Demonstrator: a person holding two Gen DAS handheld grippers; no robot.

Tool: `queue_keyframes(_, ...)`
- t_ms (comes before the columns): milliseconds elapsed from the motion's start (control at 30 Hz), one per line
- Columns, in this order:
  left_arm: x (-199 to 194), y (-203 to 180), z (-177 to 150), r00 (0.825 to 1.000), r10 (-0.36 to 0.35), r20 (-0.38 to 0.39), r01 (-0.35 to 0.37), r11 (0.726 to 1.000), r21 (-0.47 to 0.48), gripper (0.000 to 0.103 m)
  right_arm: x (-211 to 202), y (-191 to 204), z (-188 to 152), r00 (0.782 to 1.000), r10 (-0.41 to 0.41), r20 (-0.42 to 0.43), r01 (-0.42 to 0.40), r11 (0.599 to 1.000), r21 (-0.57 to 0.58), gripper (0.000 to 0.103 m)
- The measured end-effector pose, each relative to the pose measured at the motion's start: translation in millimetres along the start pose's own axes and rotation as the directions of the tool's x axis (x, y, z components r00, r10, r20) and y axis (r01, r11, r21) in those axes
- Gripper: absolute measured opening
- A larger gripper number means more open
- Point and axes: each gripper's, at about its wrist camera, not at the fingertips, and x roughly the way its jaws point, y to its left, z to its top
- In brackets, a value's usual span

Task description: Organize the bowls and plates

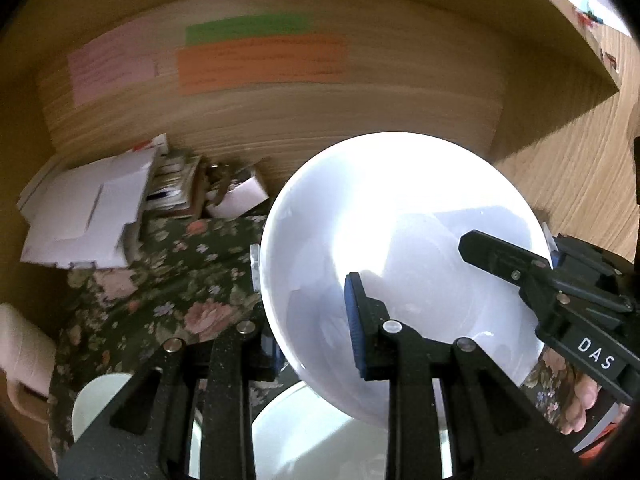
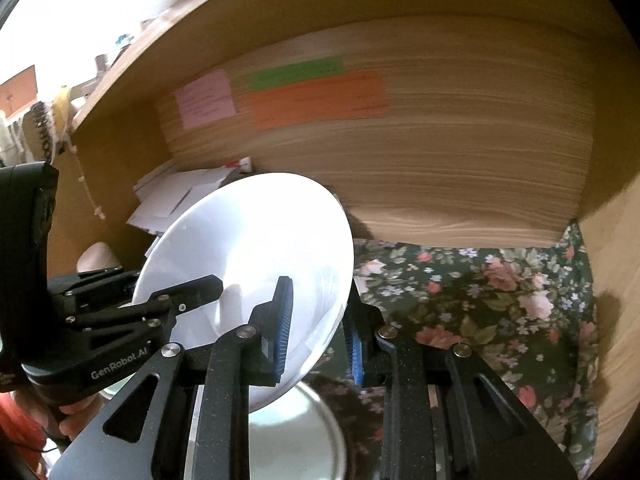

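Two hand-held grippers share one white bowl (image 1: 400, 248), lifted and tilted above the floral-clothed surface (image 2: 480, 300) near its back edge. The left hand-held gripper (image 1: 312, 332) pinches the bowl's wall on one side, one pad inside and one outside; the right hand-held gripper (image 2: 316, 328) does the same on the opposite rim. Beneath sits a second bowl (image 2: 296, 440) with a cup (image 1: 100, 400) toward the surface's left edge. Glazed ceramic is slick, so in my judgement uneven pulling between the grips could twist the bowl free and drop it onto the dish below.
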Motion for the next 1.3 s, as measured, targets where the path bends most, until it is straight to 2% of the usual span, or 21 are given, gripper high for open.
queue_keyframes(200, -22.7, 17.5, -16.7, 0.999, 0.031, 0.012, -0.031, 0.999, -0.045, 0.026, 6.9, 23.9, -4.8, 0.999, 0.043, -0.015, -0.043, 0.999, -0.028, 0.022)
queue_keyframes(600, -41.0, 60.6, -51.7, 0.995, 0.095, -0.009, -0.096, 0.987, -0.126, 0.026, 34.5, 69.4, -19.6, 0.988, 0.136, -0.076, -0.14, 0.988, -0.063, 0.022)
queue_keyframes(1033, -59.1, 109.6, -89.1, 0.986, 0.16, -0.048, -0.166, 0.959, -0.231, 0.026, 70.4, 116.9, -29.3, 0.961, 0.217, -0.17, -0.238, 0.965, -0.11, 0.022)
queue_keyframes(1300, -63.5, 138.2, -107.7, 0.979, 0.189, -0.076, -0.203, 0.938, -0.282, 0.026, 89.5, 138.0, -39.0, 0.942, 0.241, -0.234, -0.274, 0.954, -0.124, 0.022)
